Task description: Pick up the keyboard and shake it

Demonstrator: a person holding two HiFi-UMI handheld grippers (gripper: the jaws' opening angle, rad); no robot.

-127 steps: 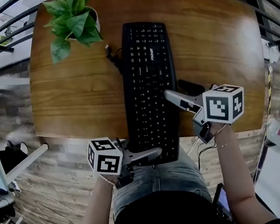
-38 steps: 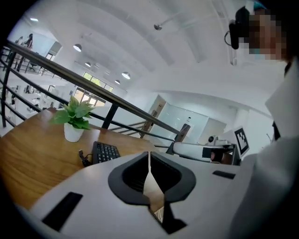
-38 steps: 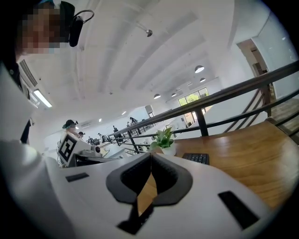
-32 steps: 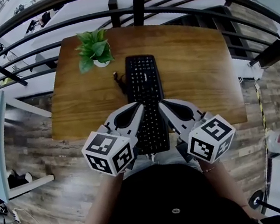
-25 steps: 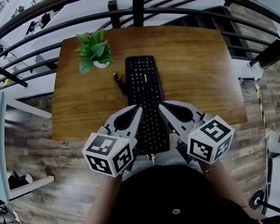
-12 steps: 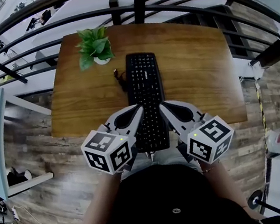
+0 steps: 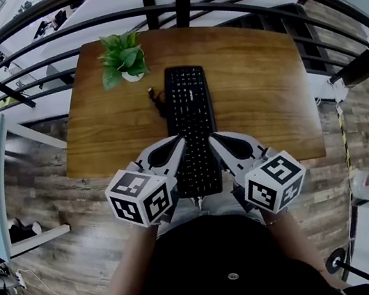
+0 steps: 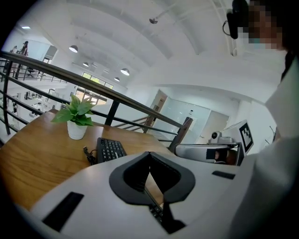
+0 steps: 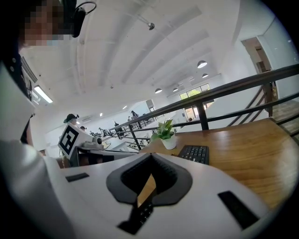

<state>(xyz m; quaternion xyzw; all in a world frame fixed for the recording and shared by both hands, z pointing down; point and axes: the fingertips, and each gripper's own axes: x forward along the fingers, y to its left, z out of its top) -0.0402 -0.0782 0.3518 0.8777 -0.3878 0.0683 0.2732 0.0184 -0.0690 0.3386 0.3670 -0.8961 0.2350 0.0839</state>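
Both closed on nothing, the left gripper point(image 7: 179, 141) and right gripper point(image 7: 213, 137) hover over the 6 o'clock end of the keyboard point(image 7: 188, 104), a potted plant point(image 7: 121, 57) at its 11 o'clock.

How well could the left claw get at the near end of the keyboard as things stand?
Probably yes: the left claw hangs by the near left edge of the keyboard with nothing between them, and the plant and cable sit farther back. Its jaws are shut, so they must open first.
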